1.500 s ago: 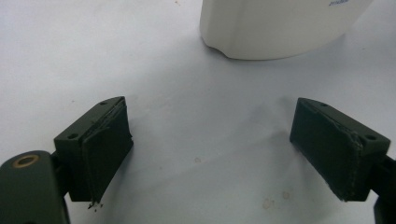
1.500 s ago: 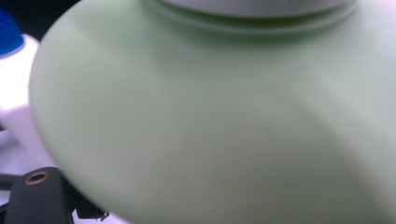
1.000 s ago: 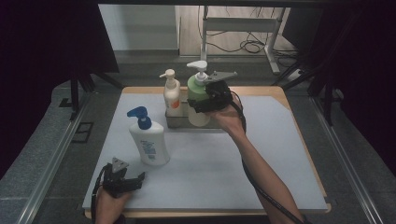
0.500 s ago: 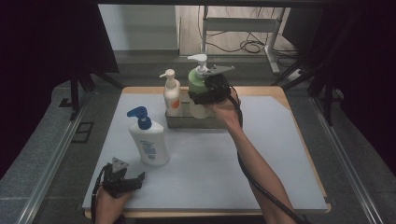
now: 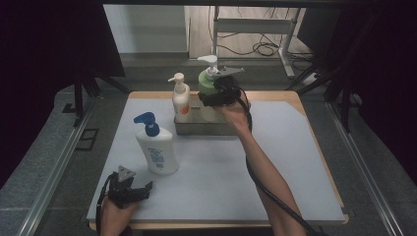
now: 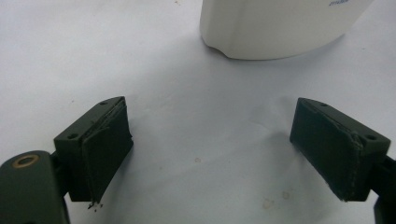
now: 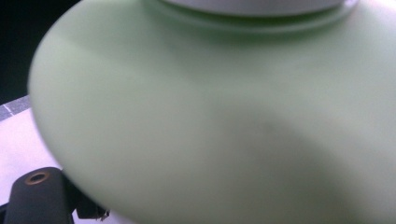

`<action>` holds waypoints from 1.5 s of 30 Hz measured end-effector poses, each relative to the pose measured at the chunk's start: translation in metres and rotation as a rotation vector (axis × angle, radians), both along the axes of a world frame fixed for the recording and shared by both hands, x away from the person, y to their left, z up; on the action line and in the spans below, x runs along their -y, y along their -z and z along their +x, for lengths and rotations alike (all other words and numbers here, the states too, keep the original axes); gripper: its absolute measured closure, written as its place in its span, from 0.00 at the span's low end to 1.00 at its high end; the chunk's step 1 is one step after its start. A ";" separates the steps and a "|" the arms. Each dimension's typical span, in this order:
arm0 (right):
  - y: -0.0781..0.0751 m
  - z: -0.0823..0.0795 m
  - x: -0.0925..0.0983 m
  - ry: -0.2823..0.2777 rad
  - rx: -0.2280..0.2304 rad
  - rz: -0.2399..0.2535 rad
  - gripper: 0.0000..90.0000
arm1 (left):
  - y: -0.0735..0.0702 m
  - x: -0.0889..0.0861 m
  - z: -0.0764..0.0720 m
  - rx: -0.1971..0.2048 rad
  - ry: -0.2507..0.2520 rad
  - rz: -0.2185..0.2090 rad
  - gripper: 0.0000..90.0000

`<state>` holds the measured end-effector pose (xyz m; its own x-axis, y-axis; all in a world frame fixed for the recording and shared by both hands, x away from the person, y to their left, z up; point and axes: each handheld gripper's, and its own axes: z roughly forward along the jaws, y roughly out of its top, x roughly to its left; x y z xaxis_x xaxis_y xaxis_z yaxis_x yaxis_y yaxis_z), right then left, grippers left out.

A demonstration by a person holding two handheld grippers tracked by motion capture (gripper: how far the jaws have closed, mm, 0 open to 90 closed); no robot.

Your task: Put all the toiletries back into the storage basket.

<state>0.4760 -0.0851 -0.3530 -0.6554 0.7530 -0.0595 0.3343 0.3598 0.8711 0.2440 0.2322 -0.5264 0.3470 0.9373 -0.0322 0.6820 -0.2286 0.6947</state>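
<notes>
Pale green plastic of a round pump bottle with a white pump head takes up almost the whole right claw view, very close and blurred. In the high view the right claw is closed around the shoulder of this green bottle, with its jaws wide apart on the broad body. The bottle stands in the right part of a grey metal tray at the far middle of the table, which is covered with a light grey sheet. A slim white pump bottle with an orange label stands upright in the left part of the same tray, just beside the green one.

The left claw rests low on the near left part of the table. Its two black jaws stand open with nothing between them, above the bare sheet. A wide white bottle with a blue pump stands upright near it, apart from the tray; its white base appears just beyond the open jaws.
</notes>
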 end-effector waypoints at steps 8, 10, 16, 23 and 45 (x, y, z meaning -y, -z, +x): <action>0.015 0.007 -0.004 -0.003 -0.015 -0.018 0.13 | 0.000 0.000 0.000 0.001 -0.001 -0.002 0.13; 0.019 0.008 -0.005 -0.003 -0.019 -0.026 0.13 | 0.000 0.000 0.000 0.000 -0.001 -0.001 0.13; 0.029 0.011 -0.008 -0.013 -0.040 -0.041 0.13 | 0.000 0.000 0.000 -0.002 0.002 0.003 0.13; 0.034 0.013 -0.007 -0.008 -0.070 -0.043 0.13 | 0.000 0.000 0.000 0.000 -0.001 -0.001 0.13; 0.060 0.019 -0.007 -0.006 -0.150 -0.076 0.14 | 0.000 0.000 0.000 -0.001 0.000 0.000 0.13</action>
